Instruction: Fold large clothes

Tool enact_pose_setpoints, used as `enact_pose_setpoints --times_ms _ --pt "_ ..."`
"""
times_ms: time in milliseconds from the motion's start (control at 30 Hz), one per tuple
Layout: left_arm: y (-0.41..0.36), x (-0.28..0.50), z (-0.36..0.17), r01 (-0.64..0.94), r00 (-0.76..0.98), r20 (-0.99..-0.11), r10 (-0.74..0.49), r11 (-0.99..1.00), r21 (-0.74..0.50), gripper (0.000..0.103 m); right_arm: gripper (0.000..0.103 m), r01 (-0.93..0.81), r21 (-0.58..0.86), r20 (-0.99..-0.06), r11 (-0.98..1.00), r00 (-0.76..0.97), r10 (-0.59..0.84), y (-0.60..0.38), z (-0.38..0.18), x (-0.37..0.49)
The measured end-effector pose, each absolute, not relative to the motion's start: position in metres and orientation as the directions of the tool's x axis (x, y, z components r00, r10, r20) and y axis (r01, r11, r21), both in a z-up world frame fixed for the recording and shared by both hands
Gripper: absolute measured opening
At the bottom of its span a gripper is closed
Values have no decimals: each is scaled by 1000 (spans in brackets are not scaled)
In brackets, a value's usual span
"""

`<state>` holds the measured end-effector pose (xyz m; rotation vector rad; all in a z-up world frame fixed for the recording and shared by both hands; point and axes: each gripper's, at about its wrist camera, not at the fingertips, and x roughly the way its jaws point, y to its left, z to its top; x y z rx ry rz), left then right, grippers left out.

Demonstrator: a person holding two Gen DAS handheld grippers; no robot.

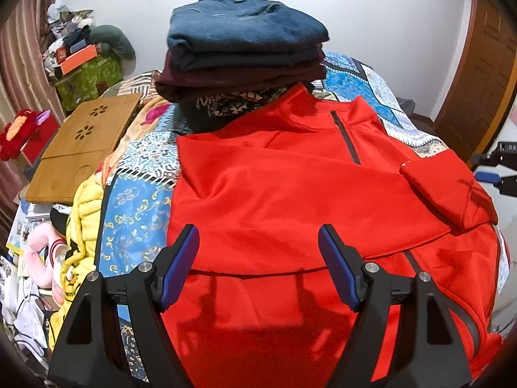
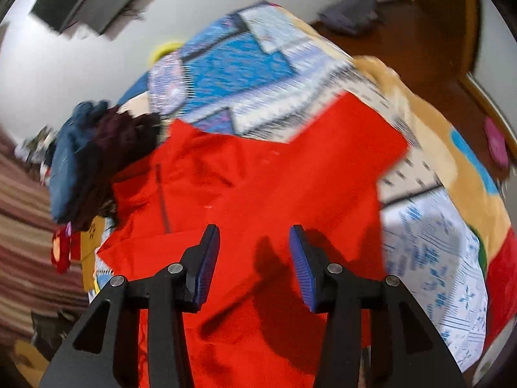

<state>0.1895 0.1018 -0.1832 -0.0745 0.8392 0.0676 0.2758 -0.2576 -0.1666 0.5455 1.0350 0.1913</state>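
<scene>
A red zip-neck jacket (image 1: pixel 290 200) lies flat on the patterned bedspread (image 1: pixel 135 200), front up, one sleeve folded across its chest and its cuff (image 1: pixel 442 184) at the right. My left gripper (image 1: pixel 258 242) is open and empty, just above the jacket's lower part. The right wrist view is blurred; the same jacket (image 2: pixel 274 187) fills its middle. My right gripper (image 2: pixel 255 245) is open and empty above the jacket. It also shows at the right edge of the left wrist view (image 1: pixel 494 168).
A stack of folded clothes (image 1: pixel 242 48), blue on maroon, sits on the bed behind the jacket's collar. A wooden lap tray (image 1: pixel 84 142) and a yellow garment (image 1: pixel 80 213) lie at the bed's left. Cluttered boxes stand far left, a wooden door (image 1: pixel 478 64) at right.
</scene>
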Motion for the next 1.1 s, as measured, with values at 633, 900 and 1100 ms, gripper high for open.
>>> enact_pose_setpoints --times_ms 633,900,1100 --pt "93 201 -192 -81 649 -760 39 997 -19 75 8 94 415 -759 905 584 287 -248 -177 306" --pt "111 195 -190 -123 657 -753 40 991 -55 75 6 -155 420 -667 894 615 420 -176 -115 296" --pt "124 186 -188 -147 665 -745 53 987 -62 75 5 -320 460 -638 829 531 558 -104 -101 287"
